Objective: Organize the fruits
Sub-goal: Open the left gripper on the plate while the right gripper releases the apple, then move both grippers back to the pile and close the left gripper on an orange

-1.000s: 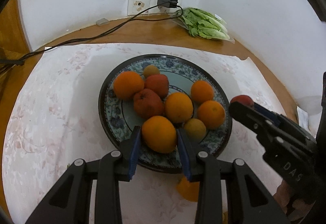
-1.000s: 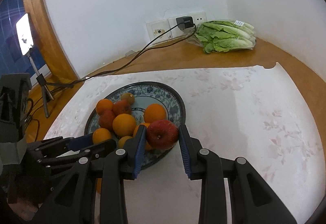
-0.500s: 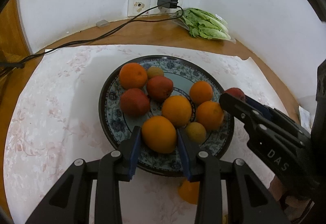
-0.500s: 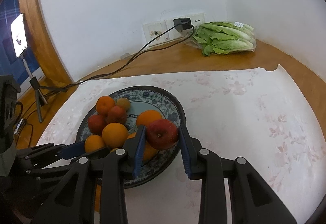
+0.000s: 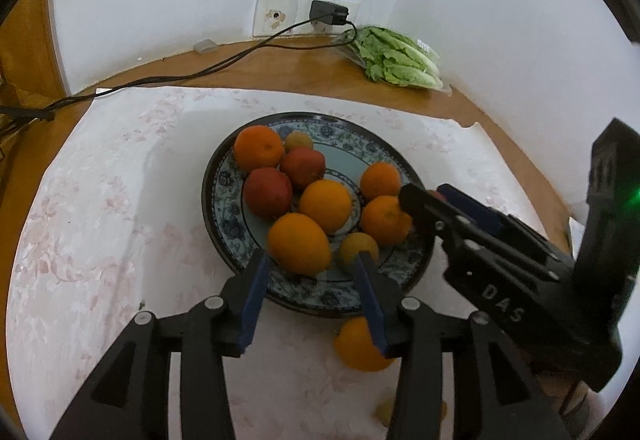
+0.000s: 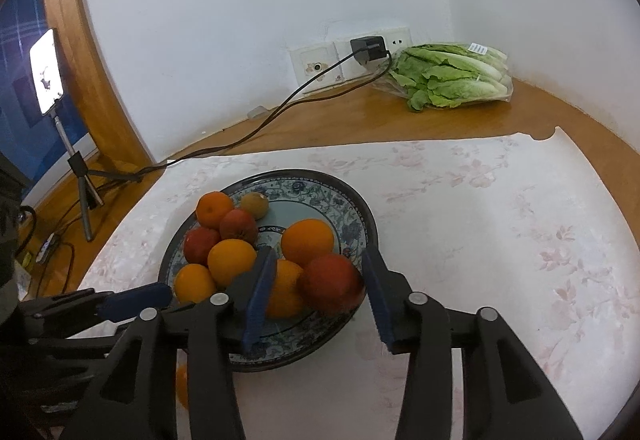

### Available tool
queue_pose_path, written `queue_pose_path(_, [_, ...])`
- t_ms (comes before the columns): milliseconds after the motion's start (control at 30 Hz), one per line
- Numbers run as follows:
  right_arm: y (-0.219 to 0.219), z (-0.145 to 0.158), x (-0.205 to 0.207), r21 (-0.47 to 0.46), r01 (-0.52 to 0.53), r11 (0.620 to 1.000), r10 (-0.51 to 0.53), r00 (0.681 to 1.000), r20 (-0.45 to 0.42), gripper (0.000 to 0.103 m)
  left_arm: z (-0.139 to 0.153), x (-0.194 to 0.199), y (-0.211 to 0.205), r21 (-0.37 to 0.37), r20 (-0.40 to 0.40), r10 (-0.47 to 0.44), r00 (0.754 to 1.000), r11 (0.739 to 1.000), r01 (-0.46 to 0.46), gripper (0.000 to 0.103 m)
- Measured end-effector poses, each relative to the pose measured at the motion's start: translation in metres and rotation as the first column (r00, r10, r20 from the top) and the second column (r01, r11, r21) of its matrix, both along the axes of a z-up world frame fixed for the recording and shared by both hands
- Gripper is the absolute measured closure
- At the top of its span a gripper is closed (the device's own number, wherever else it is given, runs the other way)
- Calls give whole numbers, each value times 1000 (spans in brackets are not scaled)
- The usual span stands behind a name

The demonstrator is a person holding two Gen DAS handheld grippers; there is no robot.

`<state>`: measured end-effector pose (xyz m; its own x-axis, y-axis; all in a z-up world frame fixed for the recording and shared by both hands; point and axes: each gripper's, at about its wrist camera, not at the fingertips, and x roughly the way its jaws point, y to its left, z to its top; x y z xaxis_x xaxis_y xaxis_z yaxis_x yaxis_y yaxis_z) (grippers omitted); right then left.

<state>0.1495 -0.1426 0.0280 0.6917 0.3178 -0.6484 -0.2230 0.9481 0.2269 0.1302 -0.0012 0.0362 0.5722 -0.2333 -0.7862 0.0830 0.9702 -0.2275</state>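
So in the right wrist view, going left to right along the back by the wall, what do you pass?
Lit phone on a tripod → wall sockets → black plugged-in charger → bagged lettuce.

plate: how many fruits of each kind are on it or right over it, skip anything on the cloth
oranges: 5
red apples: 3
small yellowish fruits: 2
total: 10
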Motion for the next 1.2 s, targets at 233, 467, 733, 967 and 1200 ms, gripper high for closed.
queue_pose_path(233, [-4,6,-7,9,3,1000,-3,1000,6,57,10,-14,1,-19,3,-1,1000,1000,1,56])
queue_pose_path(467, [-13,23,-35,-18,30,999,-30,999,28,57,14,-31,1,-29,-4,-3,1000,1000,3,55])
queue_pose_path(733, [-26,22,-71,-3,23,1000,-23,1000,-20,57,8,-42,-11,-39,-35,-20,999,999,18,55])
queue_pose_path(967, [-40,4,-88,12,39,999,-38,996,-82,57,-3,-42,-27,-20,-64,-41,997,999,40,55])
queue_pose_path(1200, [-45,-8,-94,23,19,1000,-16,993,-114,57,-11,-37,-31,-1,-80,-28,996,1000,28,55])
